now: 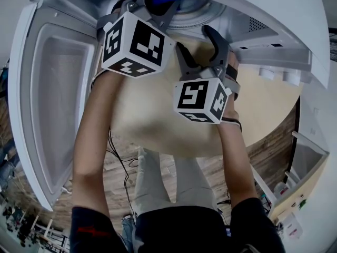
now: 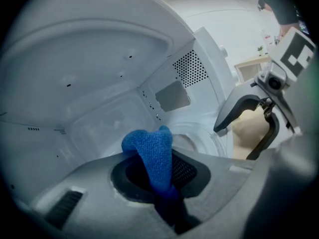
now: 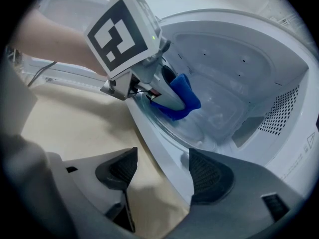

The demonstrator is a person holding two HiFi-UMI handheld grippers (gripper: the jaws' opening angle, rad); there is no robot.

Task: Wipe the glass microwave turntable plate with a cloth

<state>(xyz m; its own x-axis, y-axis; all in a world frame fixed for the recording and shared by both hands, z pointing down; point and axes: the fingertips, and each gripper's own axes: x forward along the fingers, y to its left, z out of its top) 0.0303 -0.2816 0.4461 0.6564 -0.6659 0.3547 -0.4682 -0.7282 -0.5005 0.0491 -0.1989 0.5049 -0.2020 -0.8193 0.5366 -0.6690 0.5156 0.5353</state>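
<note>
My left tool, clamped on the blue cloth, is nearer the glass plate lying at one o'clock; my right tool stands wide open, holding nothing.

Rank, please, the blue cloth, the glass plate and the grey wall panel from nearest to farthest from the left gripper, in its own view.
1. Blue cloth: pinched in the fingers of the left gripper.
2. Glass plate: low, just past the cloth.
3. Grey wall panel: higher up, farthest in.
</note>
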